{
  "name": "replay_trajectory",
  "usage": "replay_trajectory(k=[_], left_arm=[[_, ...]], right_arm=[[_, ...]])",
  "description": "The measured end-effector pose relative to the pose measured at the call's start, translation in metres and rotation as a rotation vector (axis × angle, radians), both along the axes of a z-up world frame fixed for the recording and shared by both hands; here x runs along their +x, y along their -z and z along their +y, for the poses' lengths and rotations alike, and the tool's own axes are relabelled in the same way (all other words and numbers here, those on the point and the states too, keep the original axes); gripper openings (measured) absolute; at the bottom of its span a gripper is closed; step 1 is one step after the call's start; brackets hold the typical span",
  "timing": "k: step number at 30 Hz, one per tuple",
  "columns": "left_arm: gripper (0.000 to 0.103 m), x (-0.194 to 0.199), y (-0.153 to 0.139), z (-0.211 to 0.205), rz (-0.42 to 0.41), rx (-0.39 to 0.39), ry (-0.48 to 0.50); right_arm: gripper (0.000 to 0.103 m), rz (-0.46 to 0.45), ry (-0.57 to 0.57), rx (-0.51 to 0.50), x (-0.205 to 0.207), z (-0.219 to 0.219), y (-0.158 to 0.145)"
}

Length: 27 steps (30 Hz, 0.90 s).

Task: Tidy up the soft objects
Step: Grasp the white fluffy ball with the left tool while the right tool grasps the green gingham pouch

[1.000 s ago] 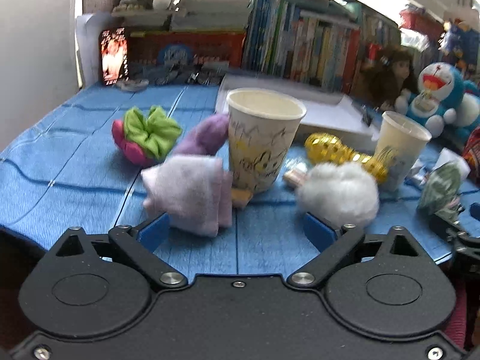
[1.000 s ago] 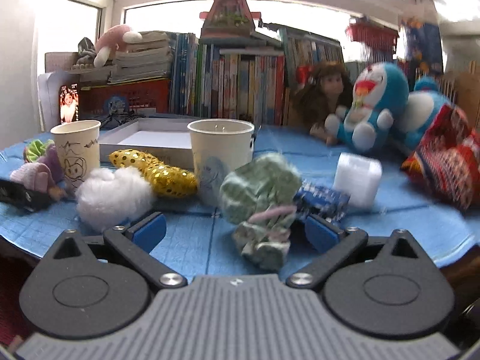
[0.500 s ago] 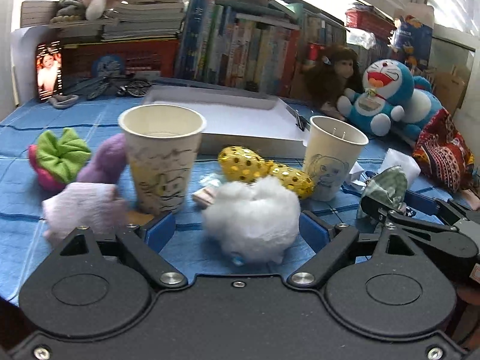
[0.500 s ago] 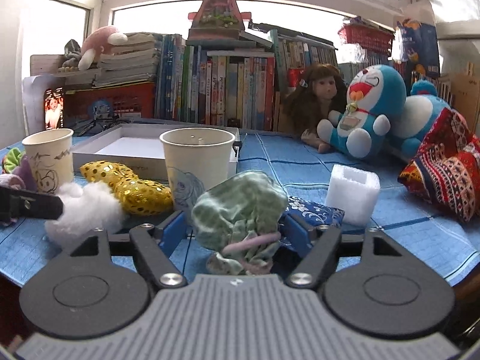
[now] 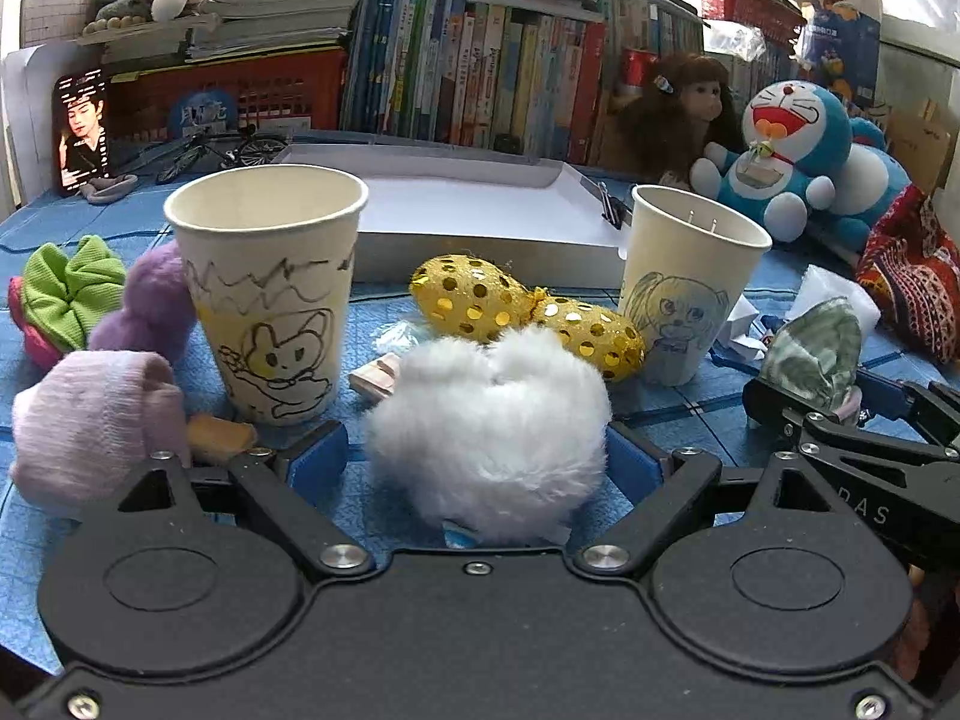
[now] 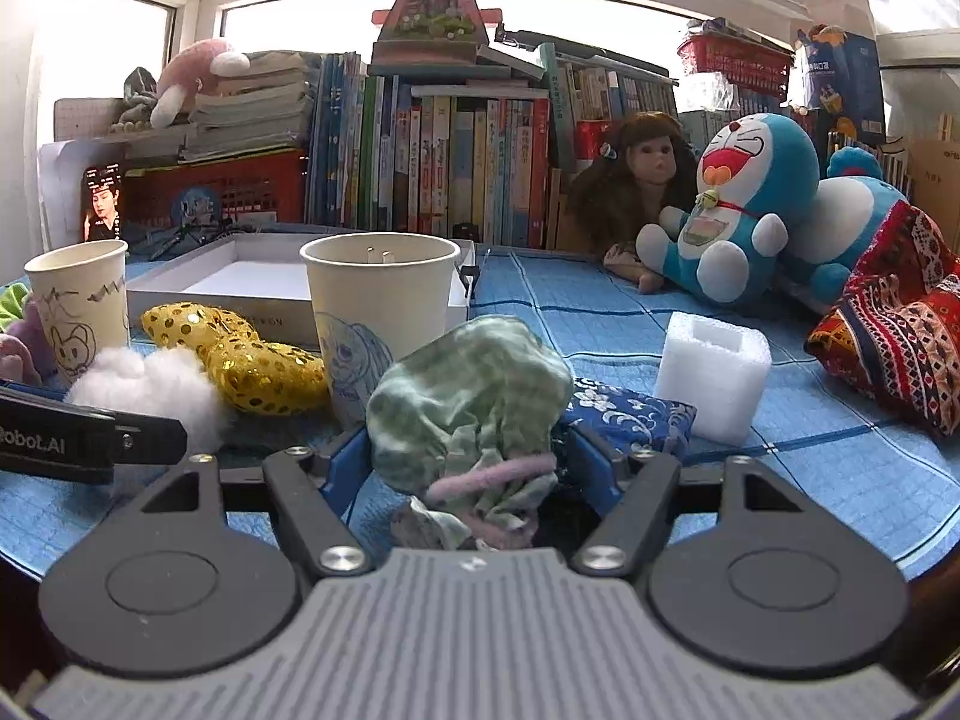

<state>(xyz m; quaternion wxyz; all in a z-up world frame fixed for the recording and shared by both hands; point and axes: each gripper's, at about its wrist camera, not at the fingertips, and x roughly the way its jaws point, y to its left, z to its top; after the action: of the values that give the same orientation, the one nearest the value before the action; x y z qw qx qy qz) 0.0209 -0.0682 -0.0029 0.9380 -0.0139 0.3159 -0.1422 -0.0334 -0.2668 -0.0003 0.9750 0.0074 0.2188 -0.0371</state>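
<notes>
place: home, child's desk | evidence: books (image 6: 432, 162), plush toys (image 6: 738, 210), doll (image 6: 636, 180), window (image 6: 336, 30)

At your nine o'clock in the right wrist view, the left gripper (image 6: 90, 441) reads "obot.AI". At four o'clock in the left wrist view, the right gripper (image 5: 864, 450) shows "DAS".
</notes>
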Motion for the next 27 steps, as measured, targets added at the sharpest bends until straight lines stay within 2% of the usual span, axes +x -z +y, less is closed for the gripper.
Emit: replay_trajectory(k=[9, 16, 18, 20, 25, 27], left_arm=[[0.090, 0.002, 0.004, -0.008, -0.013, -0.014, 0.008], [0.088, 0.002, 0.005, -0.010, -0.017, -0.012, 0.011], [0.087, 0.002, 0.004, -0.010, -0.017, -0.012, 0.008], [0.082, 0.001, 0.004, -0.011, -0.022, -0.003, 0.003], [0.078, -0.007, 0.003, -0.007, -0.034, 0.002, -0.004], [0.077, -0.010, 0.002, -0.005, -0.033, 0.000, -0.004]], right_arm=[[0.072, 0.007, -0.013, -0.002, 0.004, 0.003, 0.001], [0.072, 0.012, -0.018, -0.004, 0.004, 0.003, 0.002], [0.072, 0.014, -0.018, -0.006, 0.004, 0.004, 0.002], [0.071, 0.016, -0.018, -0.009, 0.003, 0.005, 0.003], [0.065, 0.022, -0.015, -0.001, 0.001, 0.006, 0.004], [0.058, 0.021, -0.010, 0.006, -0.002, 0.007, 0.004]])
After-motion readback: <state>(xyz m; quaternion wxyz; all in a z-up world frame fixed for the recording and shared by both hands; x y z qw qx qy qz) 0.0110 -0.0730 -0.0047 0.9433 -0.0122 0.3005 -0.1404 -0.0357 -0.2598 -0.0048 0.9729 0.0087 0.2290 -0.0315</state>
